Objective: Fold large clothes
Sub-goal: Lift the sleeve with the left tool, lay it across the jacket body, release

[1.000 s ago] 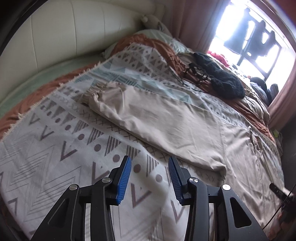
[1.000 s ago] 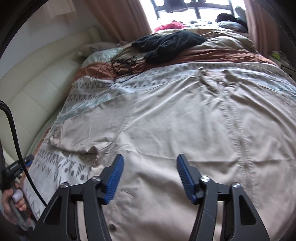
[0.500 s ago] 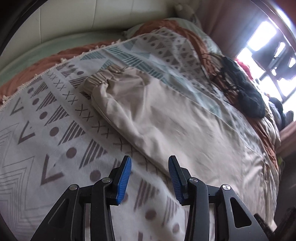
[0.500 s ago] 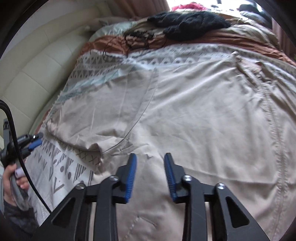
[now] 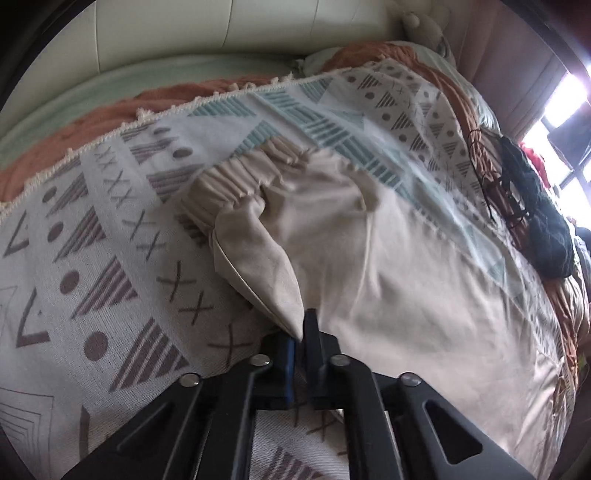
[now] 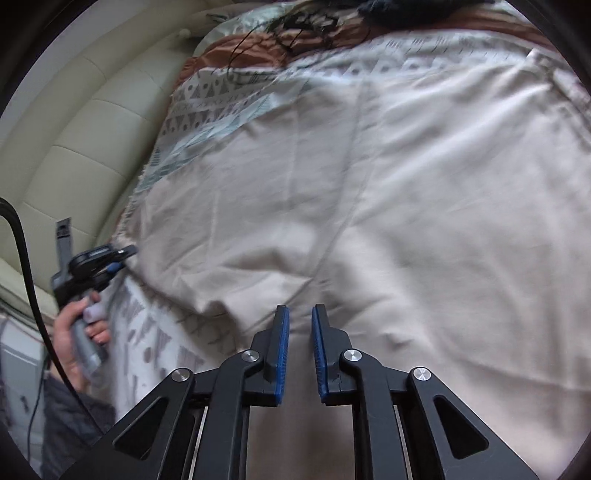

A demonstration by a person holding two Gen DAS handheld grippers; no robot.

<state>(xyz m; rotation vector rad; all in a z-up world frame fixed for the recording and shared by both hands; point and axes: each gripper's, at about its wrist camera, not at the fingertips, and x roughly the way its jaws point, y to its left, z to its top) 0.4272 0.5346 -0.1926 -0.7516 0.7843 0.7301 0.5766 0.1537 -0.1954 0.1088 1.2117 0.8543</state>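
A large beige garment [image 5: 406,277] lies spread on the patterned blanket [image 5: 110,240], its gathered elastic band [image 5: 236,181] at the far left. My left gripper [image 5: 301,332] has its jaws closing, pinched on a folded edge of the garment that rises in a peak to its pads. In the right wrist view the same garment [image 6: 406,203] fills the bed. My right gripper [image 6: 299,314] points down at it, jaws closing with a narrow gap left and no fold visibly between the pads. The left gripper [image 6: 122,254] shows at the garment's left edge, held by a hand [image 6: 74,325].
A padded cream headboard [image 5: 221,29] runs along the far side. A black knitted garment [image 5: 546,240] and thin dark cords [image 6: 295,26] lie near the window end. A black cable [image 6: 26,277] hangs at the left edge of the right wrist view.
Both grippers have come down closer to the bed. The left jaws have shut on the garment's edge. The right jaws have narrowed from wide apart to a slim gap.
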